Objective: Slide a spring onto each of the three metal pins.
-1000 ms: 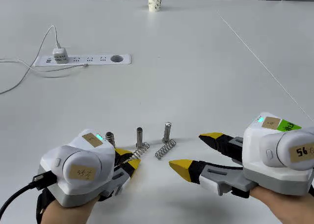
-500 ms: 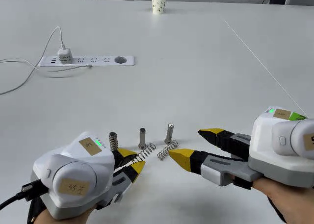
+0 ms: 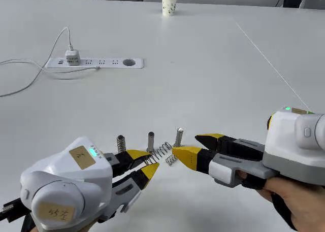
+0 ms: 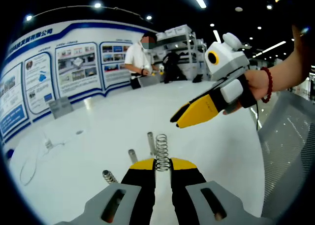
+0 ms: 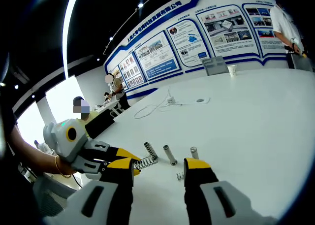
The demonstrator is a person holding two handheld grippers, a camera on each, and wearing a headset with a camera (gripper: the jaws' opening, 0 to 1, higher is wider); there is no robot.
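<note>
Three metal pins stand in a row on the white table: the left pin (image 3: 121, 142) wears a spring, the middle pin (image 3: 151, 140) and the right pin (image 3: 179, 136) are bare. My left gripper (image 3: 147, 163) is shut on one end of a spring (image 3: 160, 151), held clear of the table and slanting toward the middle pin; the left gripper view has that spring (image 4: 161, 150) upright between the tips. Another spring (image 3: 170, 160) lies on the table, partly behind my right gripper (image 3: 188, 144), which is open just right of the pins. The loose spring (image 5: 180, 176) shows between its jaws.
A white power strip (image 3: 101, 63) with a plugged charger (image 3: 72, 56) and its cable lies at the far left. A paper cup (image 3: 170, 4) stands at the table's far edge. People stand by wall posters in the background.
My left gripper has lifted its spring off the table and tilted it up toward the middle pin. My right gripper has moved left, closer to the pins.
</note>
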